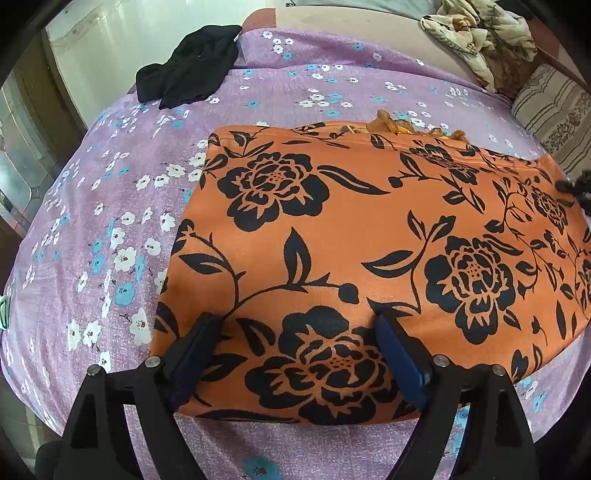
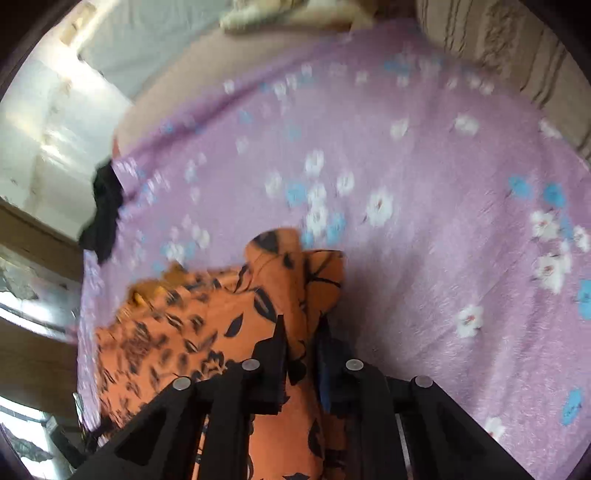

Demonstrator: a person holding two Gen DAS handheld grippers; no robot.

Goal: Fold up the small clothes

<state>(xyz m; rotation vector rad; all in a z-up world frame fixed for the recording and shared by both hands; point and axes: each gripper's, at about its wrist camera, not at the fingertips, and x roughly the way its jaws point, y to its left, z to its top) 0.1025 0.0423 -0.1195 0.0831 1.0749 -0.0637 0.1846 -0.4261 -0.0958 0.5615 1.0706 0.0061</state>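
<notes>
Spread wide, the left gripper (image 1: pixel 295 332) rests on the orange floral cloth (image 1: pixel 369 236), which lies flat on the purple bedsheet (image 1: pixel 92 221); nothing pins it. Through the blurred right wrist view, the right gripper (image 2: pixel 301 332) seems clamped on a bunched corner of the cloth, so a quick pull could drag the whole piece askew.

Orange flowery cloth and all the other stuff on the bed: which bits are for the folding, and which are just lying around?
For the folding:
orange flowery cloth
left gripper, fingers apart over the cloth
right gripper, fingers pinching the cloth

Just lying around:
black garment
crumpled cream cloth
striped pillow
purple flowered bedsheet
</notes>
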